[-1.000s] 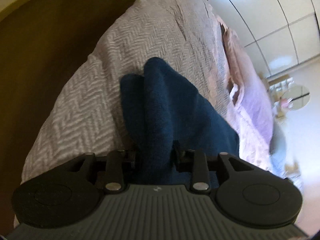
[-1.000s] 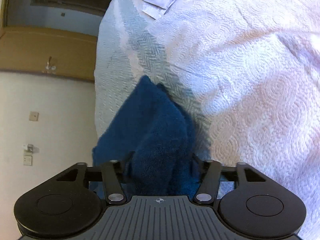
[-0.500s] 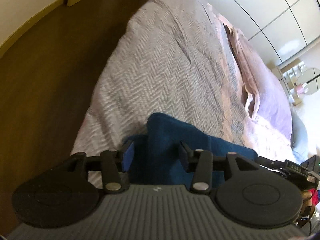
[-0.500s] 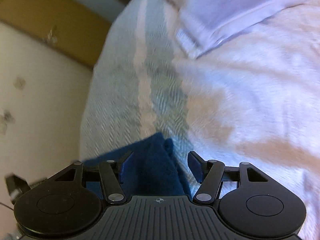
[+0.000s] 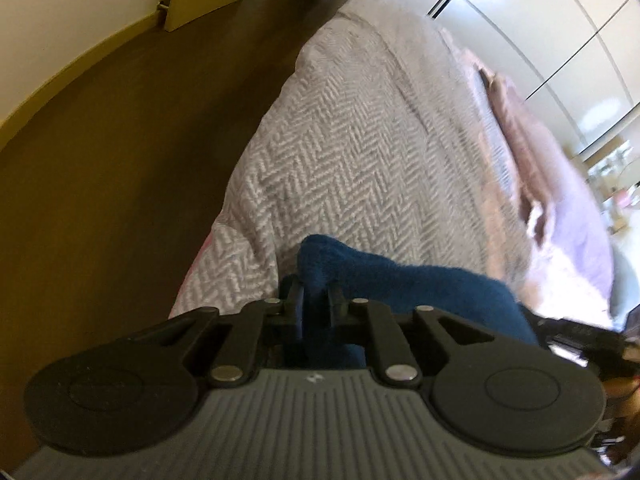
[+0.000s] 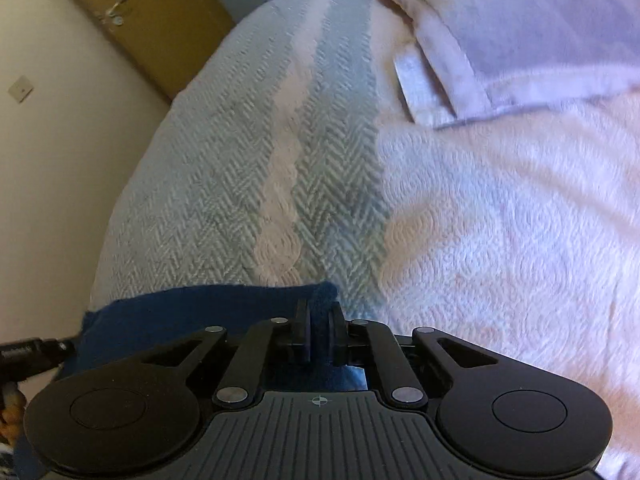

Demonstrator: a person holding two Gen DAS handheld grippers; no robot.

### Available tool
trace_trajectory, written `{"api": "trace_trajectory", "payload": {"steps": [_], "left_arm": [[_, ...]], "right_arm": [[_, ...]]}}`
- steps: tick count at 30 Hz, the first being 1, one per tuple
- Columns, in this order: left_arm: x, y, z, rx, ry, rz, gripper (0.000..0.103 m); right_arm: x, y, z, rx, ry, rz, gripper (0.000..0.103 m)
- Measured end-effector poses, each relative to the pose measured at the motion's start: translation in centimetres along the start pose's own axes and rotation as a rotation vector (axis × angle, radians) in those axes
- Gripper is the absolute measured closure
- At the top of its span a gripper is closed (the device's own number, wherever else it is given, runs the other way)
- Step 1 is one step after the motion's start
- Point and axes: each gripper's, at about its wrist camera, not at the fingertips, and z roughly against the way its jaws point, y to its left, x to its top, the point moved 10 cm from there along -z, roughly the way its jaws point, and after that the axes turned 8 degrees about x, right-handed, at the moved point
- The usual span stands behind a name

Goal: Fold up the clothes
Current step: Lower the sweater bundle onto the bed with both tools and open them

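left wrist: close, angled down bed [image 5: 360,152] edge | right wrist: close, angled down | shared: blue cloth [image 5: 420,284], bedspread

The bed [image 5: 360,152] lies bare across mid-frame in both views, passable. A pillow [image 6: 540,28] blocks the upper right; open floor [image 5: 120,184] fills the left.
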Motion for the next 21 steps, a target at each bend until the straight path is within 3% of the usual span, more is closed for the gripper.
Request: {"api": "trace_trajectory", "payload": {"steps": [1,2,3,4,8,9,14,17,21], "left_arm": [[0.2,-0.2,0.3,0.023,-0.001,-0.023,0.071],[0.3,0.0,0.7,0.06,-0.002,-0.044,0.066],[0.3,0.1,1.4,0.088,-0.009,-0.055,0.065],[0.4,0.3,2.2,0.115,-0.016,-0.064,0.067],[-0.5,-0.2,7.5,0.164,-0.057,-0.099,0.081],[-1.4,-1.3,8.8,0.146,-0.055,-0.127,0.088],[-7.2,-7.9,13.5,0.031,-0.011,-0.261,0.099],[-9.8,-10.9,13.1,0.002,-0.005,-0.305,0.099],[-11.6,-10.5,9.2,0.083,0.023,-0.317,0.096]], "right_arm": [[0.2,0.2,0.4,0.007,0.004,-0.013,0.082],[0.4,0.2,1.0,-0.002,0.006,-0.018,0.072],[0.8,0.1,1.8,-0.028,0.005,-0.017,0.052],[0.8,0.2,2.8,-0.05,-0.003,-0.005,0.047],[-0.7,1.7,7.8,-0.122,-0.065,0.08,0.047],[-1.8,2.7,9.0,-0.12,-0.073,0.105,0.047],[-9.1,9.0,12.0,-0.098,-0.02,0.246,0.047],[-12.2,10.8,10.5,-0.092,0.006,0.28,0.047],[-14.5,10.3,7.6,-0.14,0.063,0.318,0.047]]}}
